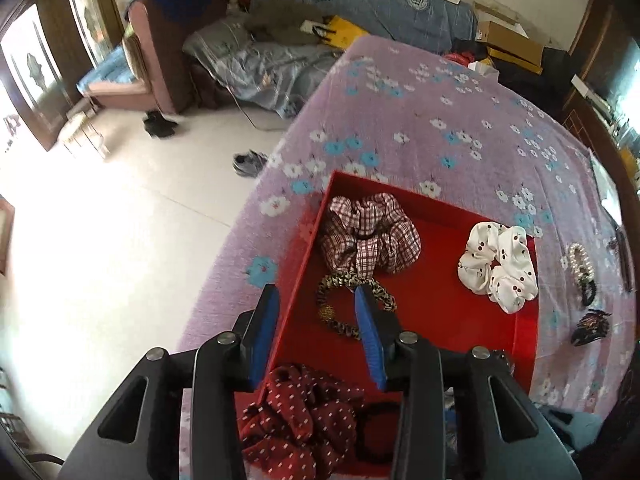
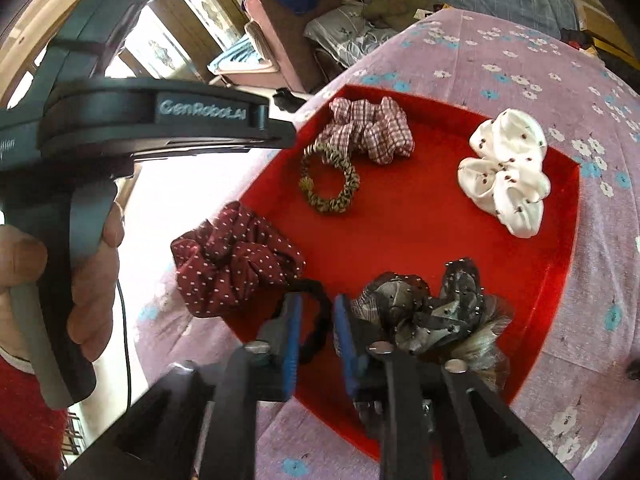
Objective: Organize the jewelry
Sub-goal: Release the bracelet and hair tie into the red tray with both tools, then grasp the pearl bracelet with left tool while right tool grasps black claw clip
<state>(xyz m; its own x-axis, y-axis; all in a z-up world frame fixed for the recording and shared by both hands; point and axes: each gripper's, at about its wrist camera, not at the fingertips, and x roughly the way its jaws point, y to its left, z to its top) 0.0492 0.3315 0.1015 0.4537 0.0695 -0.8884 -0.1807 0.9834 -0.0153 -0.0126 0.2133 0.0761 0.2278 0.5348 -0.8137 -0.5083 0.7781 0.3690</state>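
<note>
A red tray [image 1: 472, 312] [image 2: 416, 224] lies on a purple flowered cloth. In it are a plaid scrunchie [image 1: 370, 232] [image 2: 370, 132], a white cherry scrunchie [image 1: 498, 266] [image 2: 506, 172], a leopard hair tie [image 1: 352, 306] [image 2: 330, 178], a dark red dotted scrunchie [image 1: 300, 412] [image 2: 232, 268], a black hair tie [image 1: 378, 432] [image 2: 316, 320] and a grey mesh bow [image 2: 432, 312]. My left gripper [image 1: 316, 336] is open and empty above the tray's left wall. My right gripper [image 2: 316, 336] is open, its jaws straddling the black hair tie.
A pearl clip [image 1: 580, 260], a black tie [image 1: 588, 292] and a dark claw clip [image 1: 590, 326] lie on the cloth [image 1: 420, 128] right of the tray. The cloth's left edge drops to a tiled floor [image 1: 100, 240]. A sofa [image 1: 256, 56] stands beyond.
</note>
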